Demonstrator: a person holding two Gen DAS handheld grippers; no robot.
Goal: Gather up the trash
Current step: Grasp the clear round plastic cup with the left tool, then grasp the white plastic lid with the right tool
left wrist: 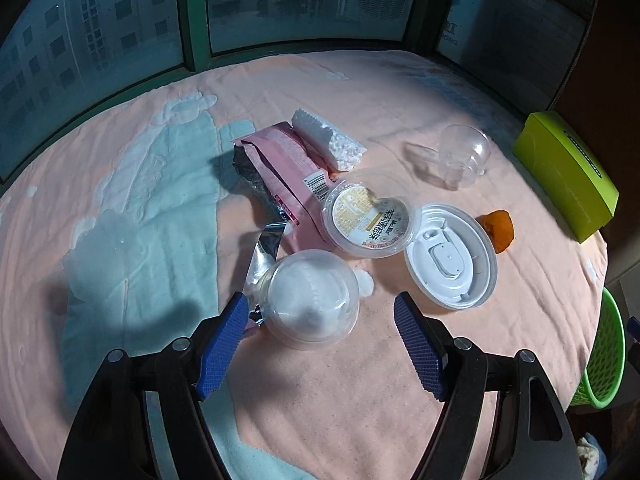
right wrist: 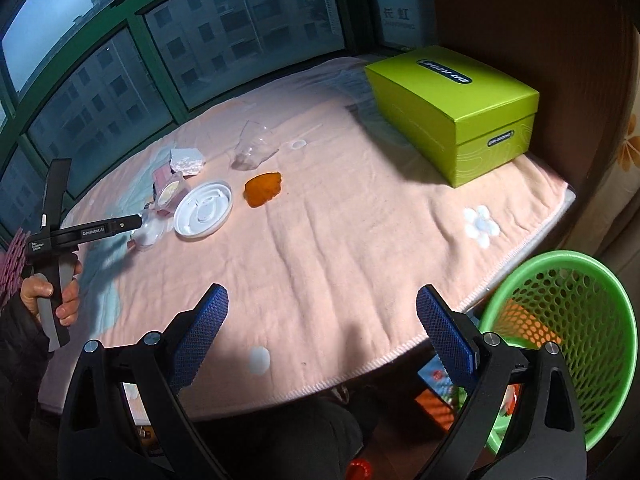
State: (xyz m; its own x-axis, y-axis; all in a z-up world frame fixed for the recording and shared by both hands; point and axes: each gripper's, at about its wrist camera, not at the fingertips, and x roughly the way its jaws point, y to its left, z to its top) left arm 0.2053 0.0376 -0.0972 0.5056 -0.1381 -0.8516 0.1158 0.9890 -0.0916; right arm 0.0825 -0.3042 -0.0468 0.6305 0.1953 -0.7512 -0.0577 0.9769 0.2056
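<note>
The left gripper (right wrist: 138, 222) carries "GenRobot.AI" in white along its arm. A barcode label sits on the pink wrapper (left wrist: 280, 168). The lettering on the round labelled lid (left wrist: 370, 216) beside that wrapper, and on the green box (right wrist: 456, 108), cannot be read with certainty.

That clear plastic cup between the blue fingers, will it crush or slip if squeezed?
The clear cup looks thin-walled, so it probably flexes under a firm squeeze. It seems light, lying on its side, and may roll. The open left tool has textured pads, likely helping grip.

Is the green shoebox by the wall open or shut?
Shut: the green shoebox has its lid seated flush over the base on all visible sides.
</note>
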